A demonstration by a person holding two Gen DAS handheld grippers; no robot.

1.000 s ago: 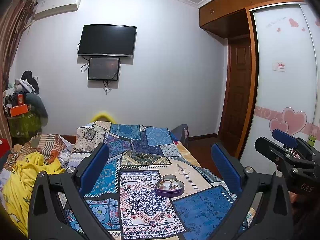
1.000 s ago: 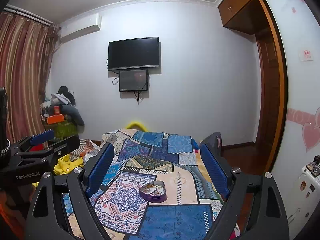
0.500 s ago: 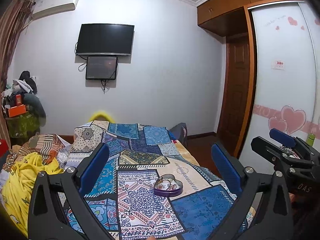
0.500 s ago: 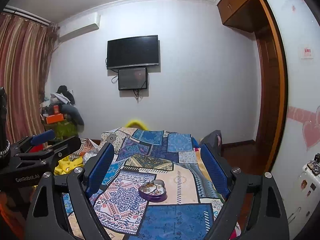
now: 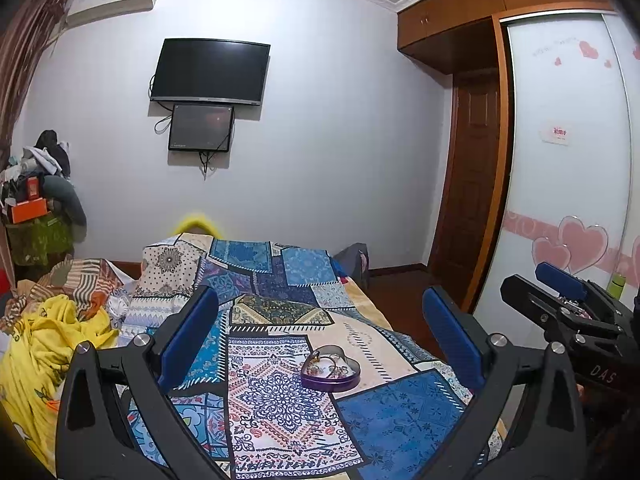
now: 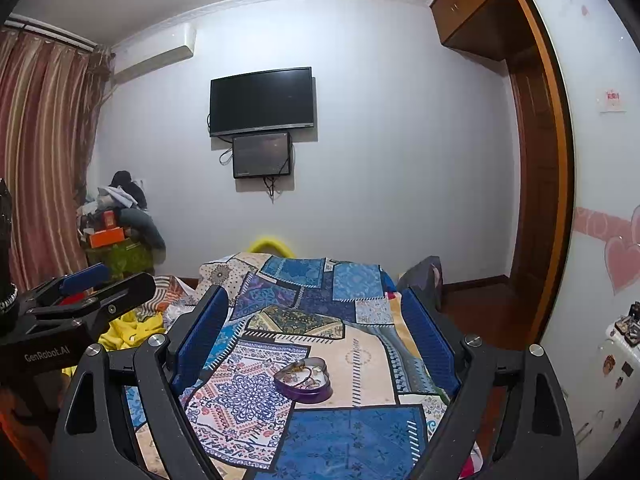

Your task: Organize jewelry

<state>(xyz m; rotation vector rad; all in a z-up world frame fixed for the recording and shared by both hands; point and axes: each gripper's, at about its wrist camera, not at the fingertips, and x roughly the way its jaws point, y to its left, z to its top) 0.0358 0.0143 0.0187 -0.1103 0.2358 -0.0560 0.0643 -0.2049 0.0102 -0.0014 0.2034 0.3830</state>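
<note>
One purple heart-shaped tin [image 5: 331, 369] sits lidless on the blue patchwork bedspread [image 5: 280, 320], holding a small tangle of gold-coloured jewellery [image 6: 305, 372] too fine to count. Two grippers hover above the bed, well apart from the tin: the left gripper [image 5: 320, 332] and the right gripper [image 6: 316, 328] each have their blue-padded jaws spread wide with nothing between them. On the far wall hang two dark screens, a large television [image 5: 209, 71] and, directly below it, a smaller monitor [image 5: 201, 128].
</note>
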